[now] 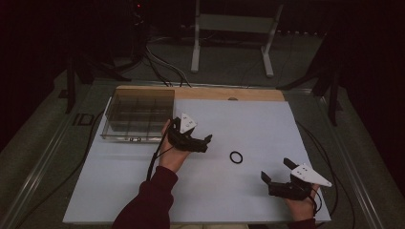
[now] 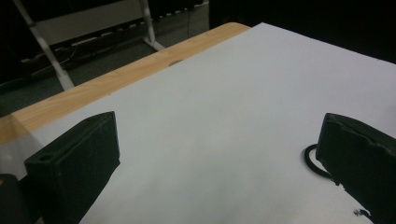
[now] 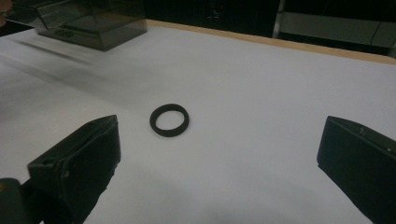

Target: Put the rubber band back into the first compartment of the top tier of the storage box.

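Ring: the black ring (image 1: 236, 157) lay flat on the white worktop (image 1: 248, 119), between my grippers.
Handling: I judged it light, stiff (maybe rubbery); pinch across the rim.
Fingers: left gripper (image 1: 206, 141) wide, right gripper (image 1: 276, 171) wide, both empty.

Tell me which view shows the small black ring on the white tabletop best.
The right gripper view: the small black ring lies whole and unobstructed ahead of that gripper's open jaws. The high view shows it whole but tiny, between the two grippers. The left gripper view catches just an arc, the rest behind one jaw.
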`<state>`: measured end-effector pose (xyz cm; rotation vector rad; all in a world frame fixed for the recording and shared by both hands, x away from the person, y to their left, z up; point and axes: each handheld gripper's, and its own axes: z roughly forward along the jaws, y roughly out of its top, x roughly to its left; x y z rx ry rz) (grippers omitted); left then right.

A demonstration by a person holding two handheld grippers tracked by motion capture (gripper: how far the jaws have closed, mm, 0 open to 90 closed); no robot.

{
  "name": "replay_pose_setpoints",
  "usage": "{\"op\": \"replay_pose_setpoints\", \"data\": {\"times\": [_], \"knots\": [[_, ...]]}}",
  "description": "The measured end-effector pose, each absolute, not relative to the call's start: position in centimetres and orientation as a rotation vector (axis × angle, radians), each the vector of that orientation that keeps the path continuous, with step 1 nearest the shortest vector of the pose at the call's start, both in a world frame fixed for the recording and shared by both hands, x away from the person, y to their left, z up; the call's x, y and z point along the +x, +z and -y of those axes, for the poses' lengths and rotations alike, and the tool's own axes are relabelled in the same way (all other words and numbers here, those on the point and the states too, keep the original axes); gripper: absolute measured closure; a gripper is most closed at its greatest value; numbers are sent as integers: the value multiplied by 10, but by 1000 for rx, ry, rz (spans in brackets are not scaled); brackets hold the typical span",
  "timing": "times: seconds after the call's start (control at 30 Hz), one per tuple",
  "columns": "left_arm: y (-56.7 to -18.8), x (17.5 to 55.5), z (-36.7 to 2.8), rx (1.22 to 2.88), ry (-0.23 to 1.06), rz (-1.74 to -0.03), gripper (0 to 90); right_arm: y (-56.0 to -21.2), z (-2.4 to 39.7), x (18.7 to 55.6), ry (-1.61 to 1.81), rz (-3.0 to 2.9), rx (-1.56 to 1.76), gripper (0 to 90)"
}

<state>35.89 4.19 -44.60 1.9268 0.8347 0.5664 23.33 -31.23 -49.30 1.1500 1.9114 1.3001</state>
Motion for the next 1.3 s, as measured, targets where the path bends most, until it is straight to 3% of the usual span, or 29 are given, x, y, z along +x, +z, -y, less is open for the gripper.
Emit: {"op": "replay_pose_setpoints", "data": {"times": [0.73,1.3], "knots": [[-479,370,5,2011,484,-826,10,-493,313,234,1303,-1913,1146,0],[-507,375,41,2108,371,-847,90,-493,313,234,1311,-1914,1146,0]]}}
